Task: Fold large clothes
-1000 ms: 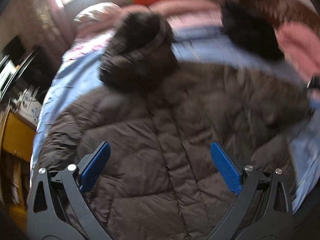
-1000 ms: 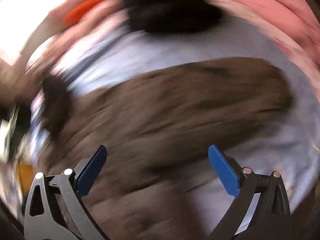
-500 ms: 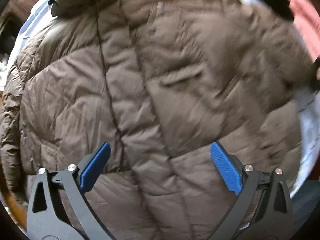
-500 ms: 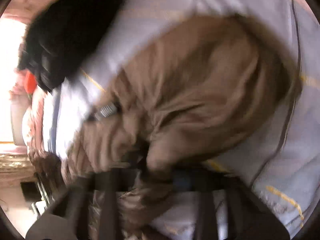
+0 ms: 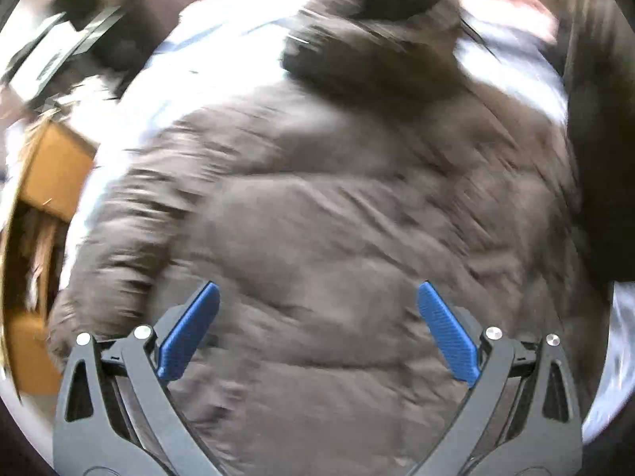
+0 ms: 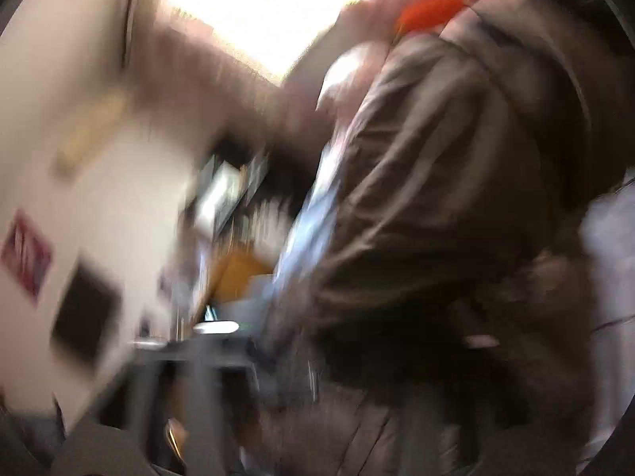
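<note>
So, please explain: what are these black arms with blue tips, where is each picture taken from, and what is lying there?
There is no robot. A person holds a two-finger gripper in each hand, with a camera looking along the fingers. In the left wrist view, the left gripper stands open above a brown puffer jacket spread on a pale blue sheet; it holds nothing. The right wrist view is badly blurred: the jacket fills its right side. The right gripper's jaws have just been opening, but whether they grip anything cannot be told.

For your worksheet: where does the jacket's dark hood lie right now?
In the left wrist view, the hood sits at the top, right of centre, at the far end of the brown puffer jacket, on the pale blue bedsheet.
</note>
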Motion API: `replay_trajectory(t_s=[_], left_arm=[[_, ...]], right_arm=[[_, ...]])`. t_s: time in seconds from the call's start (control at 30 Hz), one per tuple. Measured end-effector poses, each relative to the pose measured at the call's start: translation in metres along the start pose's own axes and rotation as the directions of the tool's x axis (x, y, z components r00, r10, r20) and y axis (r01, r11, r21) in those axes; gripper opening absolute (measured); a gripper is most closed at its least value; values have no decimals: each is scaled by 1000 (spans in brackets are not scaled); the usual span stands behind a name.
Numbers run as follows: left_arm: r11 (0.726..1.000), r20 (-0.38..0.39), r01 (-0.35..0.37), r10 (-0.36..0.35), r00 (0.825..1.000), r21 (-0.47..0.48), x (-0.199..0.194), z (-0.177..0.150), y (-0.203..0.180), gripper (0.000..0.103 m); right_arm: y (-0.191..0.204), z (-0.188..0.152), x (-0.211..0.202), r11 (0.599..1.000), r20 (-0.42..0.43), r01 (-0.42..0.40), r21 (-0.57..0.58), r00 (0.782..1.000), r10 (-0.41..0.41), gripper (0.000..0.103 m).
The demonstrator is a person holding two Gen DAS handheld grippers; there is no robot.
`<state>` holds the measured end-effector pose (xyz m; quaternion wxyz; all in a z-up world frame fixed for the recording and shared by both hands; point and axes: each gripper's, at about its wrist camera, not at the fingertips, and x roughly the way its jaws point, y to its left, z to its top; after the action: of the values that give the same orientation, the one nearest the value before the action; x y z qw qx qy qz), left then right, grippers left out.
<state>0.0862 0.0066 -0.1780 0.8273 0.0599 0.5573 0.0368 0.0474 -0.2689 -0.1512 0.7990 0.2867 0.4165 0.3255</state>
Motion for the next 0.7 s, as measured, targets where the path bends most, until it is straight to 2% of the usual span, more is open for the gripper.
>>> replay_trajectory(t_s=[0.03, 0.1, 0.17, 0.2, 0.27, 0.33, 0.37, 0.4, 0.43, 0.47, 0.5, 0.57, 0.6, 0.63, 0.7], left_arm=[[999, 8, -14, 14, 1000, -35, -4, 5, 14, 101], [993, 5, -19, 20, 1000, -113, -11, 21, 43, 101], [984, -11, 10, -12, 1000, -178, -7, 22, 63, 101], [980, -32, 27, -34, 999, -195, -3, 22, 70, 101], [979, -48, 46, -57, 997, -197, 9, 21, 65, 101], [985, -50, 58, -67, 997, -163, 16, 21, 53, 101], [989, -55, 61, -69, 996, -135, 18, 21, 44, 101], [991, -61, 66, -73, 995, -113, 19, 21, 39, 101], [994, -75, 76, -83, 994, -84, 22, 19, 29, 101], [993, -96, 97, -103, 990, -62, 25, 16, 20, 101], [991, -120, 128, -133, 984, -47, 26, 12, 12, 101], [972, -175, 234, -236, 956, -33, 28, 2, -4, 101], [960, -200, 281, -278, 940, -13, 30, -3, -15, 101], [959, -216, 284, -274, 937, 15, 34, -6, -23, 101], [972, -236, 214, -187, 954, 95, 48, -10, -41, 101]], right_arm=[[10, -10, 22, 999, -75, 26, -31, 997, -28, 82], [17, -18, 34, 997, -114, 46, -56, 992, -52, 82], [15, -12, 27, 994, -88, 90, -64, 992, -95, 83], [12, -7, 18, 994, -61, 97, -58, 993, -101, 87], [-1, -11, 0, 995, 12, 97, -1, 995, -97, 91], [-23, -18, 0, 984, 33, 161, 76, 986, -164, 91], [-40, -13, 1, 968, 16, 223, 118, 974, -226, 90], [-53, -11, 1, 953, 0, 267, 145, 963, -269, 83], [-64, -15, -1, 934, -27, 312, 177, 950, -312, 72], [-79, -19, 3, 910, -82, 352, 219, 936, -342, 67], [-90, -25, 6, 898, -129, 363, 251, 931, -340, 61], [-97, -36, 5, 889, -188, 368, 272, 926, -326, 59], [-96, -37, 7, 884, -211, 389, 258, 916, -342, 59], [-95, -40, 9, 877, -229, 421, 230, 900, -372, 59], [-95, -45, 18, 852, -262, 501, 154, 852, -454, 59]])
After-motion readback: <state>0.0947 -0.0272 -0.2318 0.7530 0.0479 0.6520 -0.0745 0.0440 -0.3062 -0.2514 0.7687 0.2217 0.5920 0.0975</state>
